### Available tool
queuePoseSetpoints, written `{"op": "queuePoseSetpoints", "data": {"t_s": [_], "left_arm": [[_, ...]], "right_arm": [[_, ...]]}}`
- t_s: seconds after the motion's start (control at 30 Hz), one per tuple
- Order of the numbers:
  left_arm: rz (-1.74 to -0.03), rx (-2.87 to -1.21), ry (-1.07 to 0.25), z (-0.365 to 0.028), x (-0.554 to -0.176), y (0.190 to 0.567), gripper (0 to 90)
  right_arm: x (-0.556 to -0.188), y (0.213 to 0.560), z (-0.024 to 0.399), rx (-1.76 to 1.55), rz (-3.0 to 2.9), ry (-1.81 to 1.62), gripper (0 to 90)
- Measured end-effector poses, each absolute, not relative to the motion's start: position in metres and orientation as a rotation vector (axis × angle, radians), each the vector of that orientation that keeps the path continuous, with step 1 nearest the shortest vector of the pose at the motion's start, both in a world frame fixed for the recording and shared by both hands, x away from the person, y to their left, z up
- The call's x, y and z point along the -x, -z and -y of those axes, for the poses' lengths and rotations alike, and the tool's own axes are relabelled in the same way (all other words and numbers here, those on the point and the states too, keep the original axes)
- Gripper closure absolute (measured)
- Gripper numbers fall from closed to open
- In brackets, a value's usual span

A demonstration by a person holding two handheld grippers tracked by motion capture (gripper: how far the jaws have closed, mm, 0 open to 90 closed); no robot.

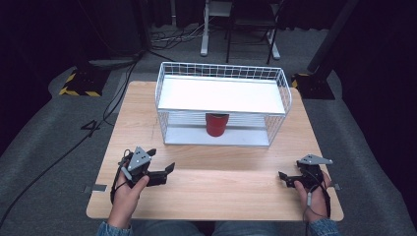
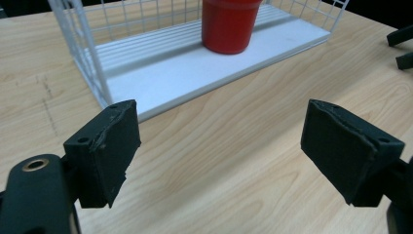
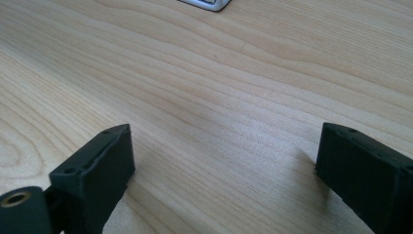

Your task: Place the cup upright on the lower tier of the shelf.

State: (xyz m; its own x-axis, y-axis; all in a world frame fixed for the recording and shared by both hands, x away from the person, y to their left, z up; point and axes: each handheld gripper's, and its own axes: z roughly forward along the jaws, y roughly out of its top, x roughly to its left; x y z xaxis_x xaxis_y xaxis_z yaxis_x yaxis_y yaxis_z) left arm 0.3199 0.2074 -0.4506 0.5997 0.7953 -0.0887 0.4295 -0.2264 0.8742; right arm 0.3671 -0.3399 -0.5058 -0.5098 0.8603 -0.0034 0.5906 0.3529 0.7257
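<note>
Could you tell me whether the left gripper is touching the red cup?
Apart. In the left gripper view, bare table lies between the open left gripper and the red cup on the rack's lower shelf.

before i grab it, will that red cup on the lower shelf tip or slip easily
The red cup looks like smooth, light plastic, so it may slip or squash under a hard squeeze. It stands upright and tapers to a narrower base, so a high push would probably tip it. The wire rack leaves low clearance above it.

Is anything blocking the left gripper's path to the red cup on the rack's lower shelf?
Nothing visible does. Bare table lies between the open left gripper and the red cup, and the wire rack looks open on this side.
</note>
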Motion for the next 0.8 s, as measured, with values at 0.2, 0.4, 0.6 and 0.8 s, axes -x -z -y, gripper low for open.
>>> {"op": "queuePoseSetpoints", "data": {"t_s": [0.2,0.4,0.6,0.8], "left_arm": [[-1.003,-1.885,-0.424,-0.221,-0.315,0.458,15.1],[-1.034,-1.938,-0.402,-0.232,-0.314,0.47,15.2],[-1.058,-1.991,-0.383,-0.242,-0.313,0.484,15.2],[-1.102,-2.041,-0.353,-0.25,-0.314,0.502,15.3]], "right_arm": [[-0.367,0.506,0.34,-1.272,-2.236,-0.959,7.4],[-0.367,0.506,0.34,-1.272,-2.236,-0.959,7.4],[-0.367,0.506,0.34,-1.272,-2.236,-0.96,7.4],[-0.367,0.506,0.34,-1.272,-2.236,-0.959,7.4]]}}
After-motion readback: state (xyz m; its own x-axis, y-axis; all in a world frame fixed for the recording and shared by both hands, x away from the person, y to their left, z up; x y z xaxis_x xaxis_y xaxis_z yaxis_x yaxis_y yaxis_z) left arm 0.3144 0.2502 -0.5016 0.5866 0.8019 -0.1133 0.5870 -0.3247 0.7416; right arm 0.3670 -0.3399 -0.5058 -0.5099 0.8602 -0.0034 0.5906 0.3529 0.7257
